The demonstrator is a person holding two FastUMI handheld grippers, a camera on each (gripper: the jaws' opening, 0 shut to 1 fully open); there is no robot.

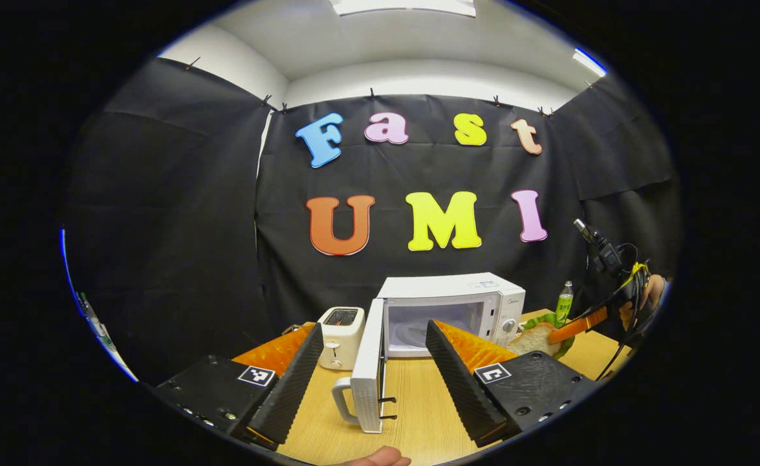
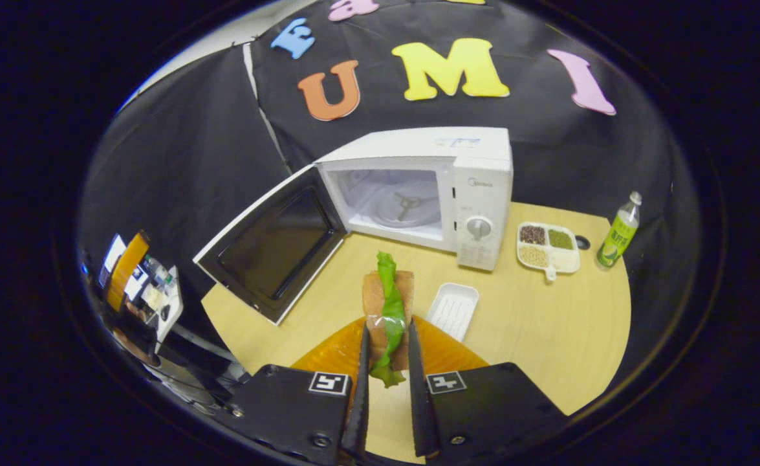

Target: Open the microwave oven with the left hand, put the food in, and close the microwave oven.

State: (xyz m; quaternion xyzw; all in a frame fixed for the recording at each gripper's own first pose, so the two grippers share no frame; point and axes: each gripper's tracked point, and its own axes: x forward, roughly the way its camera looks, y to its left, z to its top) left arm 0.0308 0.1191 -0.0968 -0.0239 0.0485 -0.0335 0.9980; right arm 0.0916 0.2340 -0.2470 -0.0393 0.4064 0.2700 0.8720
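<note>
The microwave door was swung wide, its cavity bare, with open table before it. The sandwich — bread with lettuce — was gripped in the right tongs above the table. The left tongs were held spread apart, straddling the door's edge.

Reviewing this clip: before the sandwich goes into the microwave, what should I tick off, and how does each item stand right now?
1. Microwave door swung wide open: ok.
2. Microwave cavity free, only the turntable inside: ok.
3. Right hand-held gripper shut on the sandwich, both fingers pressing: ok.
4. Lettuce staying put in the sandwich: cannot tell; a leaf hangs out at both ends.
5. Left hand-held gripper open, off the door handle: ok.
6. White tray beside the path, not across it: ok.
</note>
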